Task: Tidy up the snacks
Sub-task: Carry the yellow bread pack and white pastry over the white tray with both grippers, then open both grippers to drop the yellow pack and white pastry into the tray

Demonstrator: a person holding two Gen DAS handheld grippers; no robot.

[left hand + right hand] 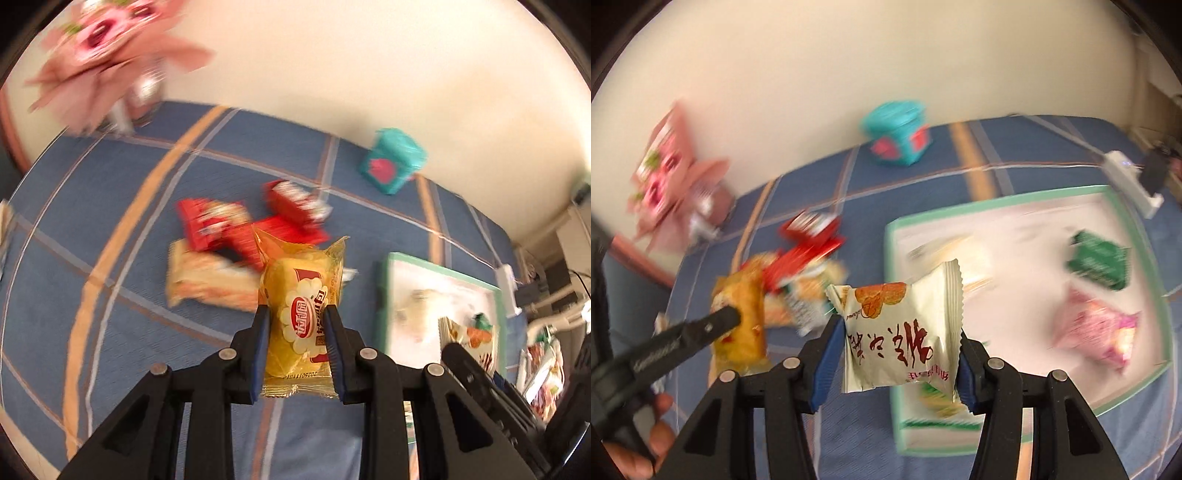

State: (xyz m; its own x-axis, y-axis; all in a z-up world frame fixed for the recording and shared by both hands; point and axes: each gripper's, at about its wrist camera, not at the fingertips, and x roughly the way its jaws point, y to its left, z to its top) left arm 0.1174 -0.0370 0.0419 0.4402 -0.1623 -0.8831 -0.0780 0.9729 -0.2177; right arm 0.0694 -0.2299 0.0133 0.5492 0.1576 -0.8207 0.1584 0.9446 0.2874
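The left gripper (297, 347) clamps a yellow packet (301, 317) above the blue cloth (110, 206), while the right gripper (901, 354) pinches a cream packet (905, 332) over the tray's (1145, 280) near edge (green (1099, 264) and pink (1097, 332) packets inside).

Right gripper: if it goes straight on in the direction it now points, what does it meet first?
Probably the green-rimmed tray. The right gripper, shut on a white snack packet, points down toward the tray's near-left part; blur and the packet hide the exact spot.
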